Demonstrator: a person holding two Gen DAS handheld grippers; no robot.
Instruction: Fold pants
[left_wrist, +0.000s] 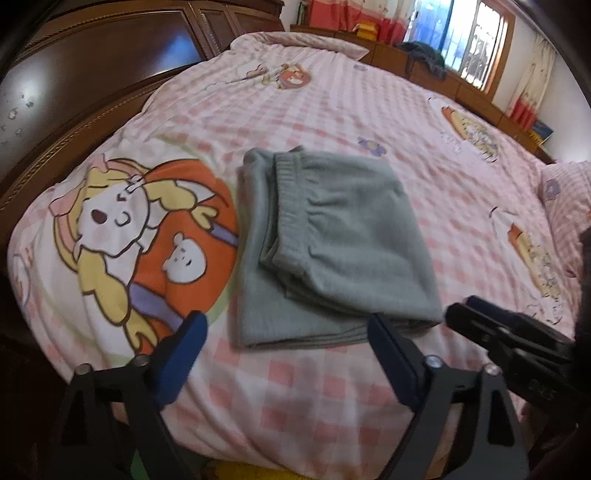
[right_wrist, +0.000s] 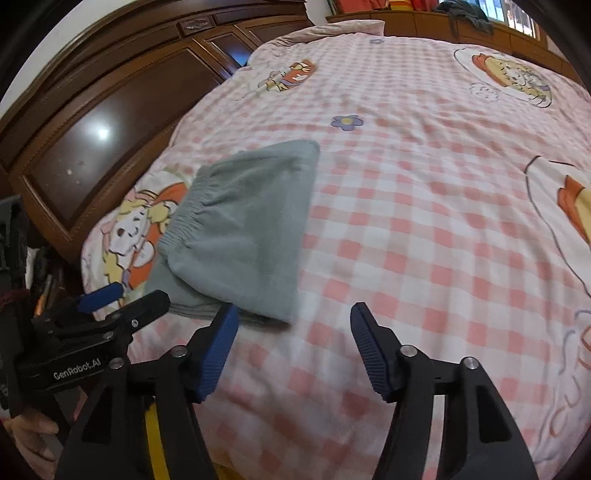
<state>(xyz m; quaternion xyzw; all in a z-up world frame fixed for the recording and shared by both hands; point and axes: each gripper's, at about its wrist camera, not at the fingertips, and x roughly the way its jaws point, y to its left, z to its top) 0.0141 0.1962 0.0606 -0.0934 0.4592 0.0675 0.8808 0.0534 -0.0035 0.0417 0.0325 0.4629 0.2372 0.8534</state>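
Note:
Grey-green pants (left_wrist: 332, 243) lie folded into a compact stack on the pink checked bedspread, waistband facing left. They also show in the right wrist view (right_wrist: 243, 229). My left gripper (left_wrist: 288, 332) is open and empty, hovering just in front of the stack's near edge. My right gripper (right_wrist: 293, 317) is open and empty, its left fingertip close to the stack's near right corner. The right gripper's body shows in the left wrist view (left_wrist: 509, 343), and the left gripper shows in the right wrist view (right_wrist: 110, 302).
The bed (right_wrist: 424, 229) is covered with a pink checked sheet printed with cartoon figures (left_wrist: 144, 240). A dark wooden wardrobe (right_wrist: 96, 122) stands along the left side. A wooden ledge with clothes (left_wrist: 424, 55) and a window lie beyond the far edge.

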